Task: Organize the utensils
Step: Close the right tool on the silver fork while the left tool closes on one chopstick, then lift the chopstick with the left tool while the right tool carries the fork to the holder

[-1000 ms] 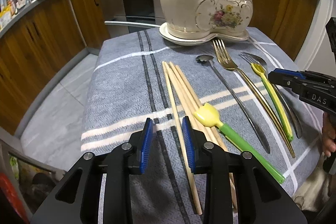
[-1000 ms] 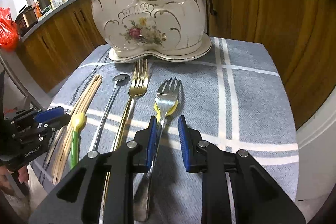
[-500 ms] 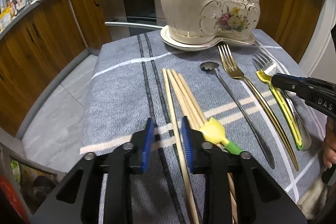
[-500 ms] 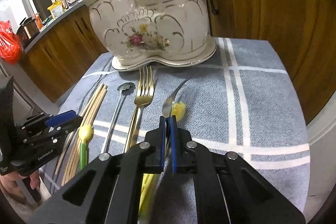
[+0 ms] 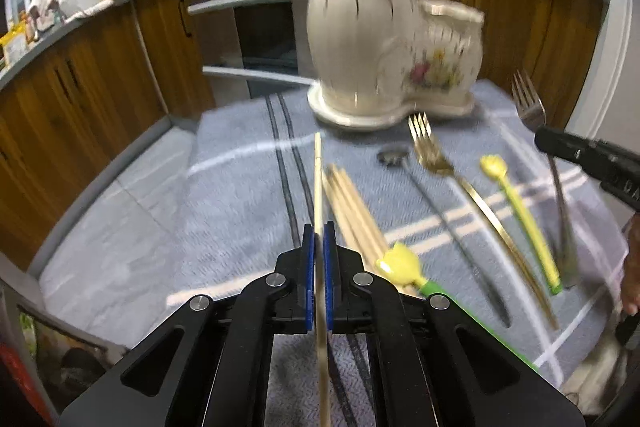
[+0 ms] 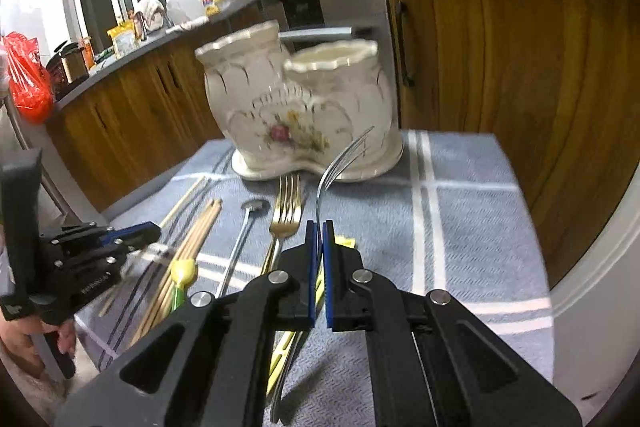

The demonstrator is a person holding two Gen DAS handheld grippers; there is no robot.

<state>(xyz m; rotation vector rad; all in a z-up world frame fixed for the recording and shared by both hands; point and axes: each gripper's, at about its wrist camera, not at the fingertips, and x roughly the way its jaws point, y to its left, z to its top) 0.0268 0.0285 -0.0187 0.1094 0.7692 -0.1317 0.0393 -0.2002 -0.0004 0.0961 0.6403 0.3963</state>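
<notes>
Ceramic holder [image 5: 384, 59] stands at the counter's [image 5: 224, 203] far edge on the grey cloth. Between it and the near edge lie a chopstick bundle [image 5: 352, 211], spoon [image 5: 436, 215], gold fork [image 5: 452, 175] and two yellow-green picks [image 5: 520, 215]. Left tool [image 5: 319, 239], jaws just closed, pinches one chopstick [image 5: 317, 179], angled down. Right tool [image 6: 319, 239], jaws just closed, pinches a silver fork [image 6: 336, 163], tines raised toward the holder.

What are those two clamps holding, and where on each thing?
The left gripper pinches one chopstick partway along its length. The right gripper pinches the silver fork by its handle, below the tines.
</notes>
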